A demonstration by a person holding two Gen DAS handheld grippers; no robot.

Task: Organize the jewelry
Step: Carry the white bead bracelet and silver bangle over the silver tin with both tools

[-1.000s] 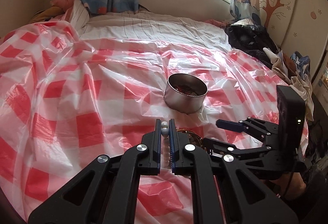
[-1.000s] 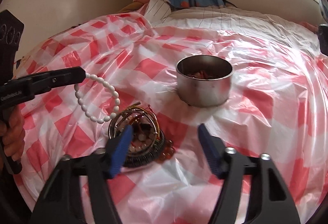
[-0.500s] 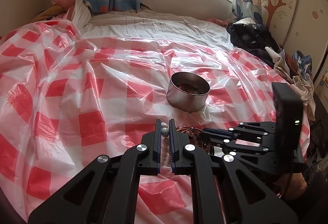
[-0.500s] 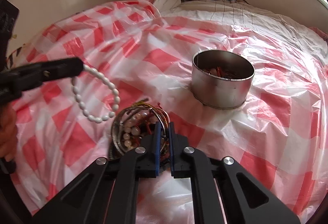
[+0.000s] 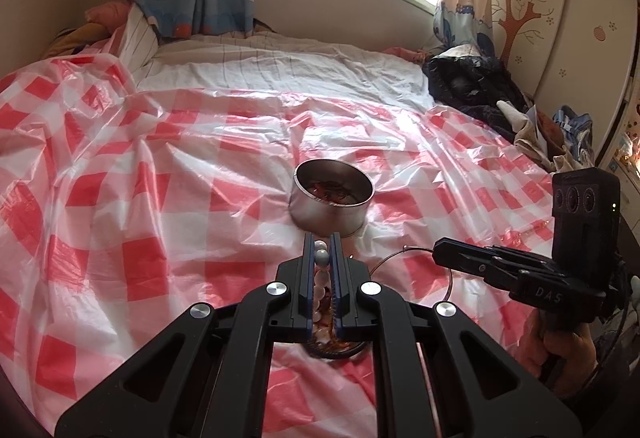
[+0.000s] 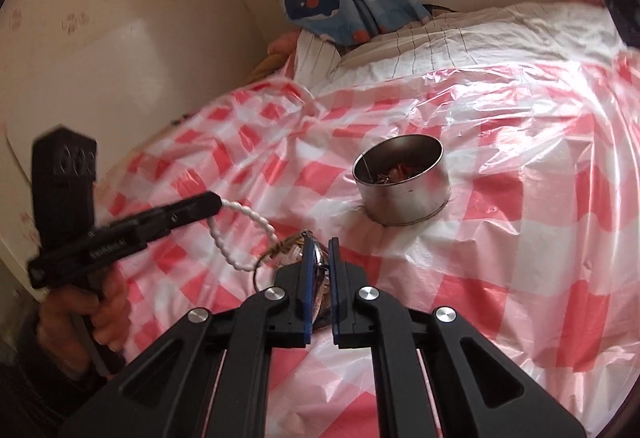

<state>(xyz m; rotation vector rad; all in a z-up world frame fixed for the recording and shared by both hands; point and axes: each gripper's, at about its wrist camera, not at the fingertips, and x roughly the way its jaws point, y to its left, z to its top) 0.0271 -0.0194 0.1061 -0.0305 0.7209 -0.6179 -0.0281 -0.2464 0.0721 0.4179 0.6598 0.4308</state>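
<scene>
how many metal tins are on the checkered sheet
1. The round metal tin stands upright on the red-and-white checkered sheet, beyond both grippers' fingertips, with some reddish jewelry inside. No other tin shows in either view.

The jewelry pile (image 5: 332, 342) is mostly hidden behind the left gripper (image 5: 321, 258), and the tin's (image 6: 402, 179) reddish contents are too small to tell.

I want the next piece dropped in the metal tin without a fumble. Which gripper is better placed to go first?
Probably the left gripper: it is shut on the white bead bracelet, which hangs free, with the metal tin straight ahead. The right gripper holds a thin wire bangle at the tangled jewelry pile.
</scene>
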